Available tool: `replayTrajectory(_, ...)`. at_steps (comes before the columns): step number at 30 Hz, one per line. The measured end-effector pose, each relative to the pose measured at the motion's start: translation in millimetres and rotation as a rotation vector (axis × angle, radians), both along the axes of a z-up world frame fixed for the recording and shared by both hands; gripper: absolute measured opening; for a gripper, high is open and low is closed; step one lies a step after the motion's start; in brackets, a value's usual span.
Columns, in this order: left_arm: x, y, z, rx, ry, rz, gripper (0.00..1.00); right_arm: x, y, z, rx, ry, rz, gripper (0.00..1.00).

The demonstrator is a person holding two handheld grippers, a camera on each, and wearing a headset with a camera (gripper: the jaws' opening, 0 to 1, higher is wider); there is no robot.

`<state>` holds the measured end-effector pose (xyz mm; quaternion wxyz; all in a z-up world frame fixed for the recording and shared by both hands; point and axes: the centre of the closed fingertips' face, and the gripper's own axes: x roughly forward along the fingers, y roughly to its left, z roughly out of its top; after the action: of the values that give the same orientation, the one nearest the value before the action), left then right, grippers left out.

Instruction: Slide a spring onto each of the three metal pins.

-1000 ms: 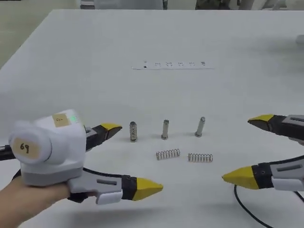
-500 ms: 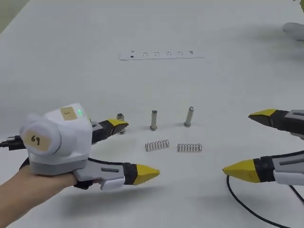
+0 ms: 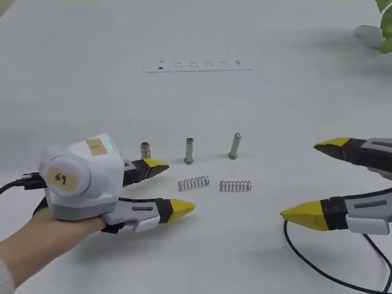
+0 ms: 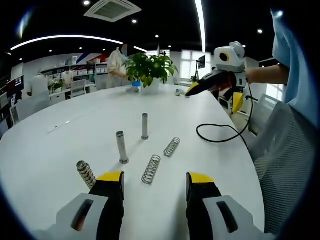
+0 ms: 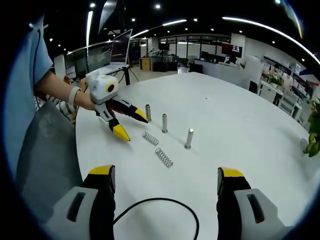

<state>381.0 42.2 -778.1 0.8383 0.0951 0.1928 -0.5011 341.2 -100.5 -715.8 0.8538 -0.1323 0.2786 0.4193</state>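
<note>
R gripper [image 3: 299,180]: body cut off at head view's edge, jaws wide apart. L gripper [image 3: 180,185] held level over table [image 3: 86,92], jaws apart, tips near a loose spring [image 3: 193,182].

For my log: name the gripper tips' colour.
Yellow, on left gripper and right gripper; head view shows best.

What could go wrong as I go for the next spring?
The nearer spring lies loose on its side by the open left tongs; a nudge may roll it. One jaw sits close to the sprung pin, which could topple. The cable under the right tongs might sweep parts.
</note>
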Motion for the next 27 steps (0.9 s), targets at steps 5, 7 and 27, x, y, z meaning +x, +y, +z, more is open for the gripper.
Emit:
replayTrajectory(5, 2.9, -1.2, -4.8, 0.005, 0.013, 0.005, 0.33, -1.6, 0.0, 0.5, 0.002, 0.002, -0.002, 0.82)
replayTrajectory(7, 3.2, -2.4, -6.3, 0.005, 0.013, 0.002, 0.29, -2.4, 0.3, -0.1, 0.005, 0.005, -0.004, 0.81)
replayTrajectory(27, 12.9, -4.0, -20.3, 0.03, 0.019, 0.019, 0.12, -6.5, 1.2, -2.7, 0.019, 0.021, -0.014, 0.78)
